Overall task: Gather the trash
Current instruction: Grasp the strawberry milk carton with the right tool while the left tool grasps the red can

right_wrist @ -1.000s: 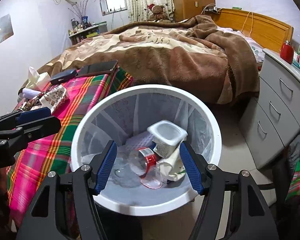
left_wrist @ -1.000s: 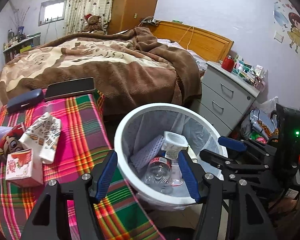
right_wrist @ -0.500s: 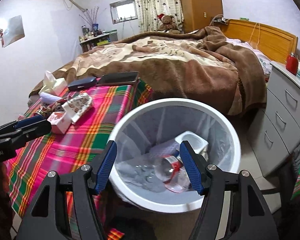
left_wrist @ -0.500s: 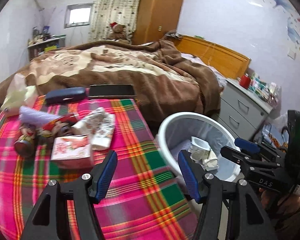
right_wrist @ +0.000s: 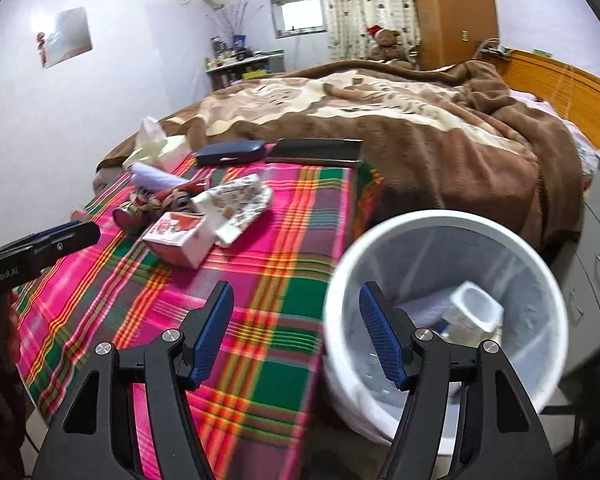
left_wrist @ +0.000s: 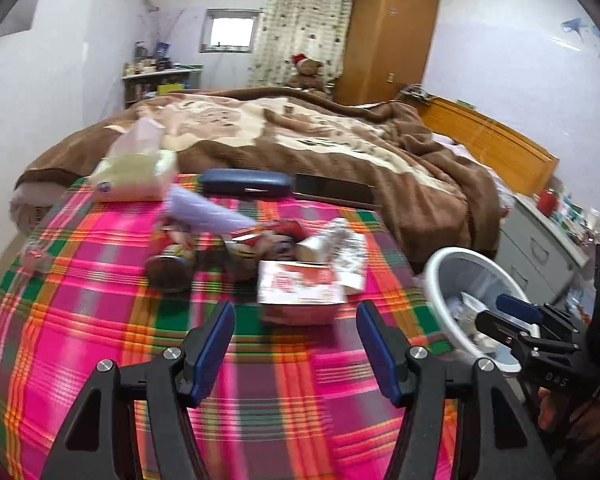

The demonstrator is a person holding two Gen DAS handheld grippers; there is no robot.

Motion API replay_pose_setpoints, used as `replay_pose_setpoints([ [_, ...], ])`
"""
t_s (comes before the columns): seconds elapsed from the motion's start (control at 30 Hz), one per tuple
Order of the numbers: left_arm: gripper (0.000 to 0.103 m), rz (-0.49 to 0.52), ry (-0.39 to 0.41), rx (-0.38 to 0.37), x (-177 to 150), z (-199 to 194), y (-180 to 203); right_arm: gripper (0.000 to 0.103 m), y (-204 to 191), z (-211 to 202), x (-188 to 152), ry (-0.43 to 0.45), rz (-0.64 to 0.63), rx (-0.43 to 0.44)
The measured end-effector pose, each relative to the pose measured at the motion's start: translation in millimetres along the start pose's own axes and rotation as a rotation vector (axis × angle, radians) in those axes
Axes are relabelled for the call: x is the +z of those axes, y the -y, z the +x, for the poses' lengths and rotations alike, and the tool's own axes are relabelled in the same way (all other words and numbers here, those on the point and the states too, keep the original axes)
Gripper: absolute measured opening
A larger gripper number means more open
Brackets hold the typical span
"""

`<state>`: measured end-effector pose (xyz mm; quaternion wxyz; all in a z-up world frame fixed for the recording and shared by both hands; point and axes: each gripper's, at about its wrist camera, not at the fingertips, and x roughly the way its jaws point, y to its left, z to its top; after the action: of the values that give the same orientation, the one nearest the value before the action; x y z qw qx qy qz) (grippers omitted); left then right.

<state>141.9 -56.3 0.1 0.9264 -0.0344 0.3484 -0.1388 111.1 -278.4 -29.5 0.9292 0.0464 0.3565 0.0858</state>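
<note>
My left gripper [left_wrist: 294,344] is open and empty over the plaid-covered table [left_wrist: 100,360], just short of a red and white carton [left_wrist: 300,292]. Behind the carton lie a can [left_wrist: 170,268], crumpled wrappers [left_wrist: 340,248] and a purple paper roll [left_wrist: 204,212]. My right gripper [right_wrist: 296,332] is open and empty, straddling the table's edge and the white trash bin [right_wrist: 448,224]. The bin holds a white cup [right_wrist: 476,312] and other trash. The same carton [right_wrist: 180,236] shows at the left of the right wrist view.
A tissue pack [left_wrist: 136,172], a dark blue case [left_wrist: 246,186] and a black tablet [left_wrist: 332,190] lie at the table's far edge. A bed with a brown blanket [left_wrist: 340,140] is behind. A grey drawer unit [left_wrist: 540,240] stands right of the bin.
Both grippers have swung left from over the bin toward the table. The left one now faces the pile of trash; the bin has slid to the right in both views.
</note>
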Motion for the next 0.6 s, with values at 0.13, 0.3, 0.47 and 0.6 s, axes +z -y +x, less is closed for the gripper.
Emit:
replay_pose_setpoints([
  [0.13,0.063,-0.027,-0.008,0.05,2.1,3.3,-31.6,0.067,-15.1,9.2,5.6,-0.004,-0.033,0.046],
  [0.3,0.063,-0.065,-0.016,0.066,5.8,10.8,-62.3,0.067,-36.6,26.3,15.8,-0.015,-0.074,0.1],
  [0.47,0.063,-0.084,-0.018,0.071,16.5,24.7,-86.0,0.067,-54.8,44.6,23.9,-0.037,-0.115,0.129],
  [0.6,0.063,-0.084,-0.03,0.081,27.8,41.1,-95.2,0.067,-68.3,57.8,32.6,-0.045,-0.166,0.143],
])
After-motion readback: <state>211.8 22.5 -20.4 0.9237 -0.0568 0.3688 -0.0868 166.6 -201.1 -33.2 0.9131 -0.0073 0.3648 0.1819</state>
